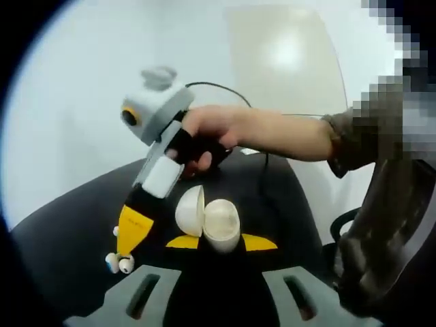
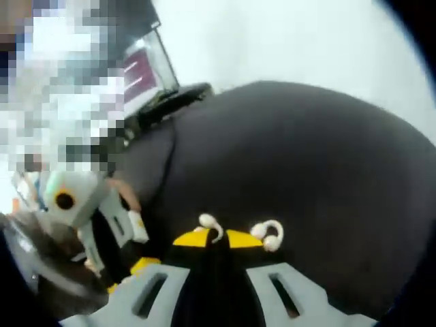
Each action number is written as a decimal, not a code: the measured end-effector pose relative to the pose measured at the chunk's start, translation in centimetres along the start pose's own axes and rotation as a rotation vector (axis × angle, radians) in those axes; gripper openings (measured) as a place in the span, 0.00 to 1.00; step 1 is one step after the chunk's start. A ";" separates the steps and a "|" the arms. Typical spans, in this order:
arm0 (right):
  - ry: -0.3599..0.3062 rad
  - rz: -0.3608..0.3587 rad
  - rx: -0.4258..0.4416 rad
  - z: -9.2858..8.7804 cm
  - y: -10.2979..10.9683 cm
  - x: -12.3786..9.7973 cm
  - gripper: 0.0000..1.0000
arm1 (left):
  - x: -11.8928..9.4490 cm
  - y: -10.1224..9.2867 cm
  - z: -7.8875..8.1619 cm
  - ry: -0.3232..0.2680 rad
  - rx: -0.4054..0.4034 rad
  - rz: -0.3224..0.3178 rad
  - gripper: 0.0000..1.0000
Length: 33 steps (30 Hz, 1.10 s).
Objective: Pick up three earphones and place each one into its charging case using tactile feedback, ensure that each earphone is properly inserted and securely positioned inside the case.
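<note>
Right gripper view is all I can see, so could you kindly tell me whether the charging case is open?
Observer: Yes. In the left gripper view the white charging case stands open, its lid swung up.
Operator: Thank you. What is holding it?
Observer: The left gripper has it between its yellow-tipped jaws.
Operator: And where is it relative to the earphones I see?
Observer: In the left gripper view the two earphones lie left of the case, at the tips of the right gripper.
</note>
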State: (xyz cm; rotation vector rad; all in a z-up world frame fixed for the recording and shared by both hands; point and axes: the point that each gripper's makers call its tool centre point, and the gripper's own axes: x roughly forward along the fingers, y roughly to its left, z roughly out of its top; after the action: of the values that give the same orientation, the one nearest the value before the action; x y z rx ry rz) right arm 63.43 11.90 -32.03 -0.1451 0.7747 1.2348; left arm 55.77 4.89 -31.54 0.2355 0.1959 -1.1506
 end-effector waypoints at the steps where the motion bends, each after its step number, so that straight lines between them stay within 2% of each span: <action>1: 0.012 -0.006 -0.002 -0.1 0.0 0.1 0.10 | 0.0 0.0 0.0 -0.001 0.001 0.001 0.18; 3: 0.050 -0.045 -0.045 -0.6 -0.3 0.3 0.10 | 0.0 0.0 0.0 -0.002 0.003 0.002 0.18; 8: 0.075 -0.087 -0.119 -0.5 -0.2 0.5 0.08 | 0.0 0.0 0.0 -0.003 0.009 0.004 0.18; 14: 0.102 -0.181 -0.295 -0.4 -0.2 0.7 0.06 | 0.0 0.1 0.0 -0.004 0.010 0.005 0.18; 18: 0.090 -0.172 -0.269 -0.3 -0.5 0.6 0.06 | 0.0 0.1 0.0 -0.003 0.004 0.001 0.18; 22: 0.015 -0.196 -0.252 0.8 -1.0 -0.2 0.06 | 0.0 0.2 0.0 -0.002 0.003 0.004 0.18; 25: -0.082 -0.227 -0.266 2.5 -1.1 -1.8 0.06 | 0.0 0.2 0.0 -0.002 0.001 0.005 0.18; 27: -0.171 -0.265 -0.318 4.0 -0.8 -3.9 0.06 | 0.0 0.2 -0.1 -0.001 0.000 0.006 0.18; 28: -0.195 -0.308 -0.352 4.3 -0.8 -5.0 0.06 | 0.0 0.3 -0.1 -0.001 -0.001 0.007 0.18; 31: -0.248 -0.417 -0.475 5.0 -0.2 -7.7 0.06 | 0.0 0.3 -0.1 0.000 -0.001 0.011 0.18; 33: -0.277 -0.487 -0.585 5.0 0.9 -9.4 0.06 | 0.0 0.3 -0.1 0.000 -0.001 0.012 0.18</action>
State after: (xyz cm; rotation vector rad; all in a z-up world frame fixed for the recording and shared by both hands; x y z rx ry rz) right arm 63.81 7.28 -22.35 -0.5912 0.1034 0.9524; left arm 56.04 5.06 -31.61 0.2360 0.1951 -1.1384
